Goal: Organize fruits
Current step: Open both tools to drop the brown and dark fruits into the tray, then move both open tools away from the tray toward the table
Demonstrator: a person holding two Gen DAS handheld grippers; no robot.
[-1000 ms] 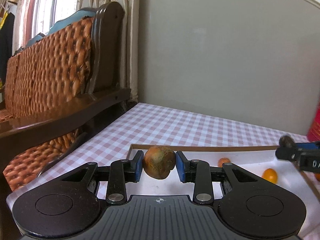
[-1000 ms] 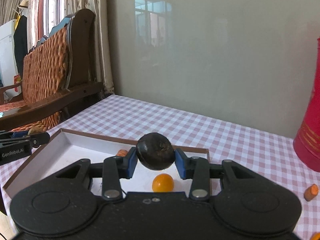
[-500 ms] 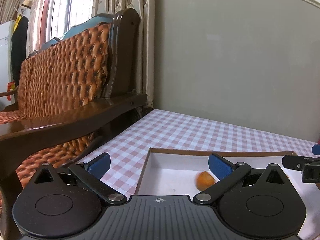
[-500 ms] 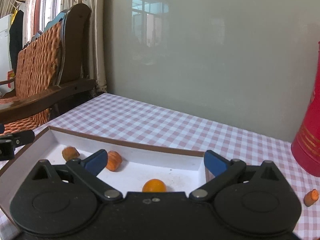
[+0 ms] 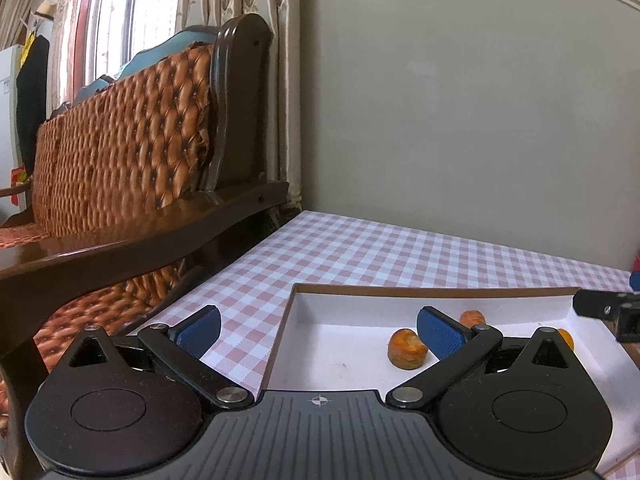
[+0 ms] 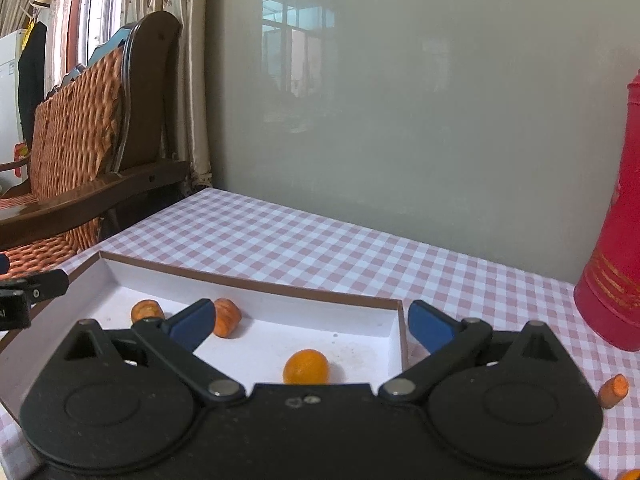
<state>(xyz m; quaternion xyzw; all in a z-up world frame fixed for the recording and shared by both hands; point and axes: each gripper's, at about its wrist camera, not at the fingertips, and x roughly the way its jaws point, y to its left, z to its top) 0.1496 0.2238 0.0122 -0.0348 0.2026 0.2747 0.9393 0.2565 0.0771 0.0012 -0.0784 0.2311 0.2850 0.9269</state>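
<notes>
A shallow white box with a brown rim (image 5: 432, 289) (image 6: 248, 282) lies on the checked tablecloth. In the left wrist view two orange pieces (image 5: 407, 348) (image 5: 472, 316) lie inside, and a round orange fruit (image 5: 567, 338) peeks out behind my finger. In the right wrist view the box holds two orange pieces (image 6: 147, 310) (image 6: 227, 317) and a round orange fruit (image 6: 306, 366). My left gripper (image 5: 319, 330) is open and empty over the box's left edge. My right gripper (image 6: 310, 326) is open and empty over the box's right part.
A red thermos (image 6: 612, 248) stands at the right. A carrot piece (image 6: 613, 391) lies on the cloth right of the box. A wooden sofa with an orange tufted back (image 5: 120, 160) stands left of the table. A grey wall is behind.
Both grippers opened wide and let go of the dark round fruits they held a second ago. Both have drawn back and risen a little since half a second ago.
</notes>
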